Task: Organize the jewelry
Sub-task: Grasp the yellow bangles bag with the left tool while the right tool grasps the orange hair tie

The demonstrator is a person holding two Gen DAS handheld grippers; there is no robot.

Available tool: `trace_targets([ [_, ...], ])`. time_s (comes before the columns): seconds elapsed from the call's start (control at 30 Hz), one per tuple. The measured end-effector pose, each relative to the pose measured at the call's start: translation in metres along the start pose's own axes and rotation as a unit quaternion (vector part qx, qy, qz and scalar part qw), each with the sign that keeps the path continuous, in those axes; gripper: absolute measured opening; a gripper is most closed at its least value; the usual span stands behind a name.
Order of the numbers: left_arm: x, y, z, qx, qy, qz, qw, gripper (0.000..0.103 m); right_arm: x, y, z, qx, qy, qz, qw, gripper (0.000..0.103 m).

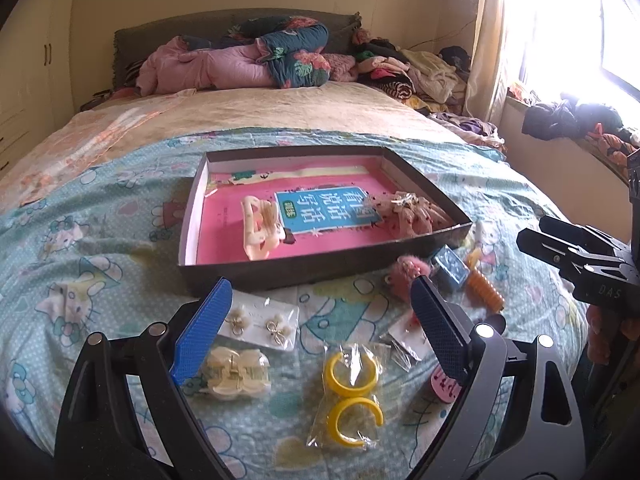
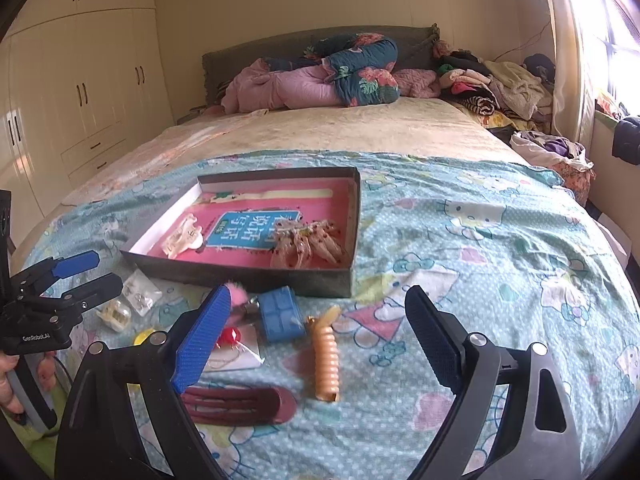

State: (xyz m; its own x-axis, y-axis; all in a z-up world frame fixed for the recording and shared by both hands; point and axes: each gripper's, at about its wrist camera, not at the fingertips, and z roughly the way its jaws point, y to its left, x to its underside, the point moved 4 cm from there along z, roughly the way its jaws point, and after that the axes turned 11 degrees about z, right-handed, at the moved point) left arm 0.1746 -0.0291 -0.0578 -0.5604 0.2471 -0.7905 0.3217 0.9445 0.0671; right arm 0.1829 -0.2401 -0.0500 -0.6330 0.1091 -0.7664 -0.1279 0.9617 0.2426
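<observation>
Both claws are held above the near end of the bed, spread wide with nothing between their blue pads. Nearest to the left claw lies a clear bag of yellow hoop earrings, straight ahead and below the gap between the pads, its long axis running away from the claw toward the box; the open ends of the two hoops face right. Just to the left of it, partly under the left pad, a cream hair claw clip is seen, and just beyond that a white card of bow earrings, its long side set across the view. In front of the right claw, a dark red snap clip lies closest, low and left of centre, its long axis crosswise to the pads. An orange spiral clip lies near the middle of the gap, its long axis pointing away toward the box, the tip tilted slightly right. A blue square piece and a pink pompom lie further on, close to the near wall of the box. Farthest, the shallow grey box is set with its long side across the left view; a cream clip and a pink frilly piece already lie inside it. The yellow hoops are judged the left claw's natural pick, the spiral clip the right's, each lengthwise to its claw, so a crosswise pinch seems suited.
</observation>
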Motion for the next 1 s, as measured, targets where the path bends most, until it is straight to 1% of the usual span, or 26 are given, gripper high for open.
trace_targets([
  [0.27, 0.016, -0.012, 0.003, 0.011, 0.023, 0.006, 0.9997, 0.082, 0.013, -0.009, 0.004, 0.011, 0.012, -0.004, 1.0, 0.086],
  [0.37, 0.022, -0.021, 0.004, 0.018, 0.031, 0.016, 0.9992, 0.082, 0.018, -0.014, 0.009, 0.014, 0.022, -0.002, 1.0, 0.086],
  [0.5, 0.03, -0.031, 0.008, 0.027, 0.045, 0.028, 0.9982, 0.079, 0.026, -0.02, 0.019, 0.017, 0.043, -0.001, 0.999, 0.08],
  [0.7, 0.041, -0.032, 0.016, 0.035, 0.069, 0.026, 0.9966, 0.071, 0.033, -0.023, 0.034, 0.016, 0.067, -0.007, 0.998, 0.066],
  [0.77, 0.045, -0.032, 0.018, 0.036, 0.077, 0.028, 0.996, 0.067, 0.036, -0.023, 0.041, 0.019, 0.079, -0.014, 0.997, 0.058],
  [0.8, 0.047, -0.033, 0.019, 0.036, 0.081, 0.03, 0.9956, 0.066, 0.038, -0.022, 0.044, 0.017, 0.085, -0.018, 0.996, 0.056],
  [0.87, 0.051, -0.033, 0.023, 0.04, 0.093, 0.028, 0.9945, 0.061, 0.041, -0.02, 0.049, 0.015, 0.094, -0.022, 0.995, 0.048],
  [0.9, 0.053, -0.033, 0.026, 0.041, 0.099, 0.026, 0.9939, 0.059, 0.043, -0.02, 0.052, 0.015, 0.1, -0.025, 0.995, 0.045],
  [0.93, 0.056, -0.033, 0.03, 0.043, 0.106, 0.025, 0.9931, 0.058, 0.044, -0.02, 0.055, 0.017, 0.105, -0.027, 0.994, 0.041],
  [0.97, 0.059, -0.033, 0.033, 0.044, 0.112, 0.024, 0.9924, 0.057, 0.046, -0.02, 0.057, 0.018, 0.109, -0.029, 0.993, 0.035],
  [1.0, 0.06, -0.034, 0.034, 0.043, 0.115, 0.026, 0.9921, 0.057, 0.047, -0.02, 0.059, 0.016, 0.113, -0.029, 0.993, 0.032],
])
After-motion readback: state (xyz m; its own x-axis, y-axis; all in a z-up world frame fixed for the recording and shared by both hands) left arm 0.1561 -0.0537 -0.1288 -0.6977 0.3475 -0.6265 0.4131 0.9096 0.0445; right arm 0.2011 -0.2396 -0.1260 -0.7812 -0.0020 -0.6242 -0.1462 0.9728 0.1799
